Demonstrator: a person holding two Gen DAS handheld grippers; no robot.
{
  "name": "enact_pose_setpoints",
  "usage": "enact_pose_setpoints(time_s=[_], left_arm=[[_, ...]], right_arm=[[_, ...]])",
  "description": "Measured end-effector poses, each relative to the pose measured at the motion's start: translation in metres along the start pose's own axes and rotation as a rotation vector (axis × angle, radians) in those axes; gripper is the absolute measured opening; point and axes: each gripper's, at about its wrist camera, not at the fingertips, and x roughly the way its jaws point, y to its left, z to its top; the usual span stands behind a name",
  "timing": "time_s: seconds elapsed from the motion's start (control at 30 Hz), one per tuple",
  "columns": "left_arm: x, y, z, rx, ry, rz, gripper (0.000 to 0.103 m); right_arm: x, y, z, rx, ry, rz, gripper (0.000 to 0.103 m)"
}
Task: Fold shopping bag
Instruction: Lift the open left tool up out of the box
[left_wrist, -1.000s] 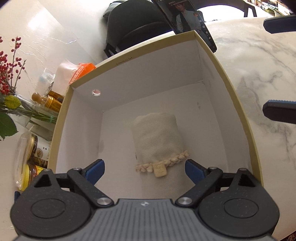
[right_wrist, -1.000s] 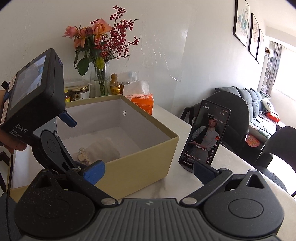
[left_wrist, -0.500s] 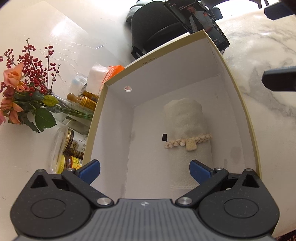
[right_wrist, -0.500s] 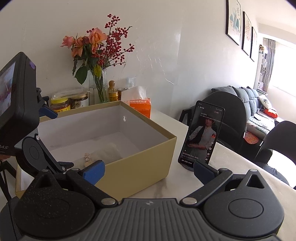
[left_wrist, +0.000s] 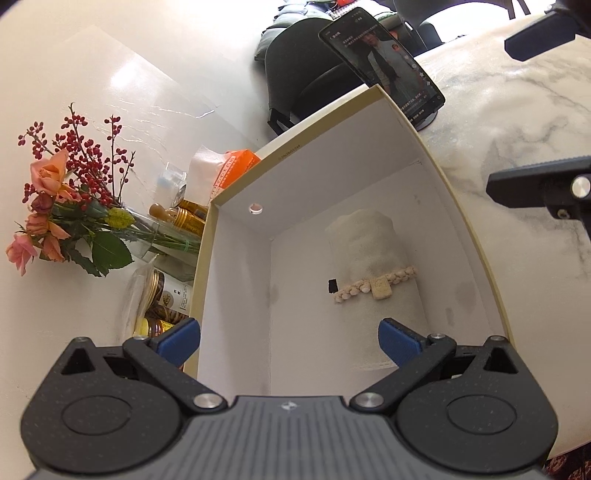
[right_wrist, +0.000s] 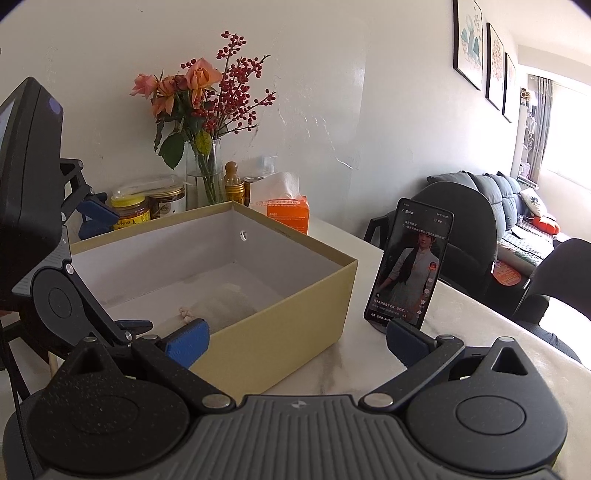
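Flower vase (right_wrist: 201, 173), jars (right_wrist: 147, 206), propped phone (right_wrist: 408, 266).

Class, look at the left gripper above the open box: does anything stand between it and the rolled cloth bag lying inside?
Nothing visible does. The left gripper hangs open above the box, which has no lid, and the rolled bag lies alone on the box floor. Only the box walls surround it, so the way in is from above.

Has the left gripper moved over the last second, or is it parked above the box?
Yes. The left gripper has pulled back and up: against the box, the rolled shopping bag now sits farther beyond its open fingers.
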Motion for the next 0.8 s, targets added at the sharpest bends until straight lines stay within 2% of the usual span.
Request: enact_pose_setpoints(time_s=[0.1, 0.23, 0.63, 0.8], left_arm=[[-0.001, 0.0, 0.0, -0.004, -0.001, 0.003, 0.102], [-0.003, 0.006, 0.0, -0.064, -0.021, 0.021, 0.102], [0.005, 0.022, -0.003, -0.139, 0.021, 0.099, 0.102], [-0.003, 0.023, -0.004, -0.133, -0.009, 0.087, 0.102]], right_arm=[[-0.001, 0.001, -0.001, 0.001, 0.001, 0.006, 0.102], [-0.001, 0.002, -0.002, 0.003, 0.005, 0.007, 0.102], [0.007, 0.012, -0.006, -0.022, 0.041, 0.042, 0.102], [0.011, 0.017, -0.007, -0.028, 0.055, 0.062, 0.102]])
